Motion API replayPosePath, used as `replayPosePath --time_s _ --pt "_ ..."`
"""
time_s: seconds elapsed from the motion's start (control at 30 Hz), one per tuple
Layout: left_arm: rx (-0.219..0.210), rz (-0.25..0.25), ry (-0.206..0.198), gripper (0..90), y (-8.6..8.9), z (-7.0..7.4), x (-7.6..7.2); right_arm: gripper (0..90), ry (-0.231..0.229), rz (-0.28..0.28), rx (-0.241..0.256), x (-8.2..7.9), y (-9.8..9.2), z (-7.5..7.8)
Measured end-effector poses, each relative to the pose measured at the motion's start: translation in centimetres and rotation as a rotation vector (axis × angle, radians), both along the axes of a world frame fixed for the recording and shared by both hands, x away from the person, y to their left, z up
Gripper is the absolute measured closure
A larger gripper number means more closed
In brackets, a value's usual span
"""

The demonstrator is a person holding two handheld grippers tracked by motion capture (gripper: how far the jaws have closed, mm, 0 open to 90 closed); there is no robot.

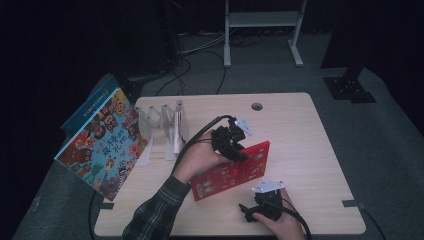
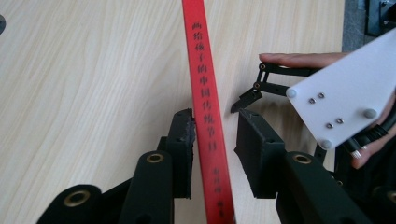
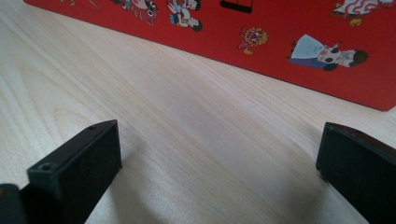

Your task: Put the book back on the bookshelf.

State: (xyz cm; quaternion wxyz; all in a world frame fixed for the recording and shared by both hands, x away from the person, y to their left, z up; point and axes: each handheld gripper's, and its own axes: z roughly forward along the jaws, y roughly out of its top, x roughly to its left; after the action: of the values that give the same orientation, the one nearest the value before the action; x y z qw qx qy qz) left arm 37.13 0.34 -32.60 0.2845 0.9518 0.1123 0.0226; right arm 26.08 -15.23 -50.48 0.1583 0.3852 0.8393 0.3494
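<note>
One red book (image 1: pixel 231 171) straddled by left gripper (image 1: pixel 235 145).

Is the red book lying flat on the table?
No, the red book stands on its edge on the table, with its spine between the left gripper jaws.

Red book (image 1: pixel 232 170) — cartoon-figure pattern

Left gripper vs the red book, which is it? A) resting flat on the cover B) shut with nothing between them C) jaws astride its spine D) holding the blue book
C: in the left gripper view the red book stands on edge between the jaws of the left gripper, one jaw on each side of its spine.
</note>
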Motion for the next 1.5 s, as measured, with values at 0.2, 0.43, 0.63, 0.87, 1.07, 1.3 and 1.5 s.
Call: replayPosePath --time_s 0.2,0.43,0.63,0.87,1.07,1.3,1.5 --pt "0.048 0.007 -0.015 66.7 -1.1 -0.1 0.2 0.0 -0.002 -0.001 0.001 0.0 0.0 0.0" --pt "0.075 -0.003 -0.01 75.4 -1.5 -0.4 0.2 0.0 -0.002 -0.001 0.003 0.0 0.0 0.0" --pt "0.083 0.021 0.021 78.7 -1.4 -0.3 0.1 0.0 0.0 -0.001 0.001 0.0 0.0 0.0" --pt "0.058 0.063 0.004 79.0 -0.3 0.2 0.0 0.0 0.0 0.001 0.001 0.0 0.0 0.0" --pt "0.001 0.09 -0.024 79.0 1.6 1.1 -0.5 0.0 -0.001 -0.001 0.002 0.0 0.0 0.0" --pt "-0.133 0.15 -0.074 79.0 5.0 2.5 -1.5 0.0 -0.003 -0.002 -0.001 0.0 0.0 0.0" --pt "-0.23 0.208 -0.122 79.1 8.5 3.4 -2.8 0.0 -0.002 -0.002 0.001 0.0 0.0 0.0"
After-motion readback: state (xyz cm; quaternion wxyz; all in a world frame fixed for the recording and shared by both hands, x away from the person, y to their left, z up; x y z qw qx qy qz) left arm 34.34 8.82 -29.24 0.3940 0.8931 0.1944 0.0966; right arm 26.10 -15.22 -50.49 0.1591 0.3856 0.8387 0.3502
